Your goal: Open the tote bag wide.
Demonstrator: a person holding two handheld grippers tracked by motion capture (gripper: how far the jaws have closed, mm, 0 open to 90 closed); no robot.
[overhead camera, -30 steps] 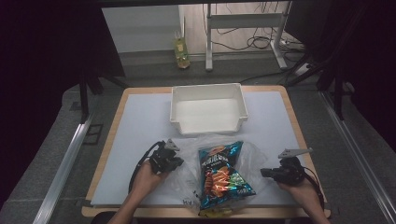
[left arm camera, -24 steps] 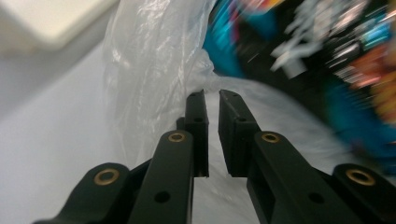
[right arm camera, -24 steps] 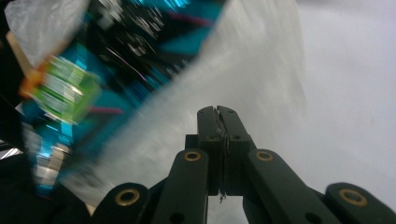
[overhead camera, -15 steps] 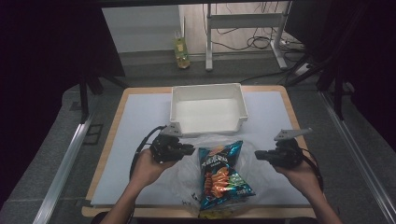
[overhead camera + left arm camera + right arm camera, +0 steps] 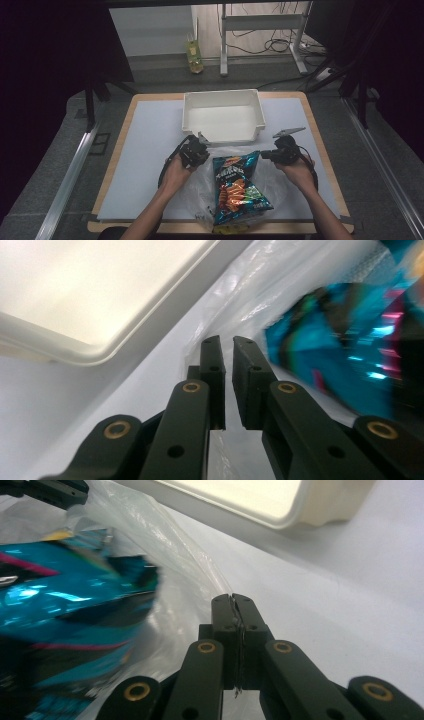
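We hold the clear plastic bag (image 5: pixel 200 192) at its two top corners. Our left gripper (image 5: pixel 202 146), jaws nearly closed, and our right gripper (image 5: pixel 264 155), jaws clamped, pinch its film. The snack packet (image 5: pixel 235 187) lies between them, at six o'clock from the white bin (image 5: pixel 222 117).

A white rectangular tray (image 5: pixel 223 116) stands empty near the far edge of the worktop (image 5: pixel 145 150), about midway between its side edges; beyond the far edge, on the floor, stands a yellowish bottle (image 5: pixel 194 50); cables (image 5: pixel 272 46) lie around grey metal frame legs (image 5: pixel 223 45).
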